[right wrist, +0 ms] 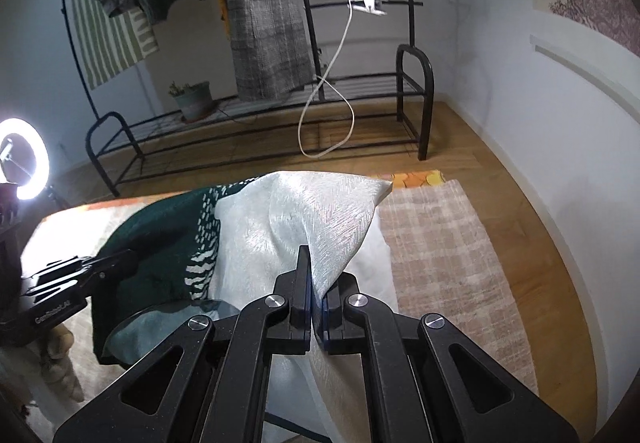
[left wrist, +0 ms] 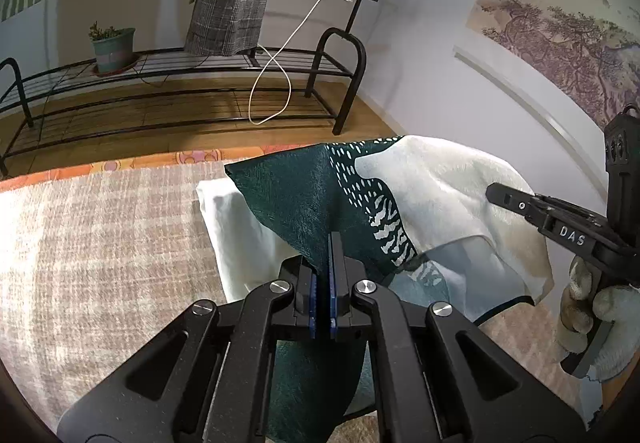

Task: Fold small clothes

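Observation:
A small cloth, dark green on one side (left wrist: pixel 296 199) and cream white on the other (right wrist: pixel 320 211), hangs lifted between both grippers above a plaid-covered table (left wrist: pixel 100 227). My left gripper (left wrist: pixel 325 243) is shut on the green corner. My right gripper (right wrist: pixel 314 263) is shut on the white corner; it also shows at the right of the left wrist view (left wrist: pixel 560 219), held by a gloved hand. The left gripper shows at the left of the right wrist view (right wrist: pixel 80 275). A white folded cloth (left wrist: pixel 236 227) lies on the table under the lifted one.
A black metal clothes rack (right wrist: pixel 260 123) with hanging garments, a potted plant (right wrist: pixel 194 99) and a clipped white cable (right wrist: pixel 368 1) stands beyond the table on the wooden floor. A ring light (right wrist: pixel 22 159) glows at the left. A white wall runs along the right.

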Available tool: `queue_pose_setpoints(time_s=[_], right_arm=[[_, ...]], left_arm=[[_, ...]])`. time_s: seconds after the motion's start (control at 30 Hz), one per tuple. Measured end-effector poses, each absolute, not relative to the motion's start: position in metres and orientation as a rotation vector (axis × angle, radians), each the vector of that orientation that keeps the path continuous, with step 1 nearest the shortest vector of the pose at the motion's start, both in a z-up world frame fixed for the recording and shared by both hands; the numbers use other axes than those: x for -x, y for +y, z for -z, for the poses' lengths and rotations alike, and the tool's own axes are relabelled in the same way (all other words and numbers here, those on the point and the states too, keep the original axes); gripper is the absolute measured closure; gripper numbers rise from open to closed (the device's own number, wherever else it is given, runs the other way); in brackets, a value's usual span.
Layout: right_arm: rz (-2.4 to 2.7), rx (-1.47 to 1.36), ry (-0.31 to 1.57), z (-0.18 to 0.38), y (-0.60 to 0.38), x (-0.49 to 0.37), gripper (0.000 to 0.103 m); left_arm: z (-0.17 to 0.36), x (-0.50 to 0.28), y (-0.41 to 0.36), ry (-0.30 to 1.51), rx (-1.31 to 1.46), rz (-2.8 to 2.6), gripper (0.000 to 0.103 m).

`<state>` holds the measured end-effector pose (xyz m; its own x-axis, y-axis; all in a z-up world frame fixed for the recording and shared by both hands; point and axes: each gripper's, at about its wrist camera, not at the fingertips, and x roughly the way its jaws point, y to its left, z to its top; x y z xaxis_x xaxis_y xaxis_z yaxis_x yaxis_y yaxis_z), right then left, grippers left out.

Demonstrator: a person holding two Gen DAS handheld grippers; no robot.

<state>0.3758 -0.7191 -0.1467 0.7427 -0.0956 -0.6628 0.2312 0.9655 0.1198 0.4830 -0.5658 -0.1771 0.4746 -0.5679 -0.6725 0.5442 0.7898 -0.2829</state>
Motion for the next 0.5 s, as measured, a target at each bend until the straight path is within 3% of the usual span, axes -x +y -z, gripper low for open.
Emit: queue_pose_setpoints(time_s=[0.1, 0.17, 0.23, 0.5], right_arm=[[0.241, -0.164, 0.755, 0.153, -0.719, -0.377, 0.100], [0.281, -0.156, 0.768, 0.153, -0.721, -0.376, 0.093], [0.293, -0.168, 0.764, 0.150, -0.724, -0.371, 0.091], [0.293, -0.170, 0.726, 0.129, -0.719, -0.356, 0.088]], left_arm=[[0.178, -0.485, -0.569, 0.864, 0.023, 0.683, 0.095], [0.174, -0.481, -0.569, 0.846, 0.003, 0.683, 0.062], [0.170, -0.476, -0.569, 0.818, -0.030, 0.661, 0.047], [0.154, -0.467, -0.546, 0.801, -0.027, 0.641, 0.046]])
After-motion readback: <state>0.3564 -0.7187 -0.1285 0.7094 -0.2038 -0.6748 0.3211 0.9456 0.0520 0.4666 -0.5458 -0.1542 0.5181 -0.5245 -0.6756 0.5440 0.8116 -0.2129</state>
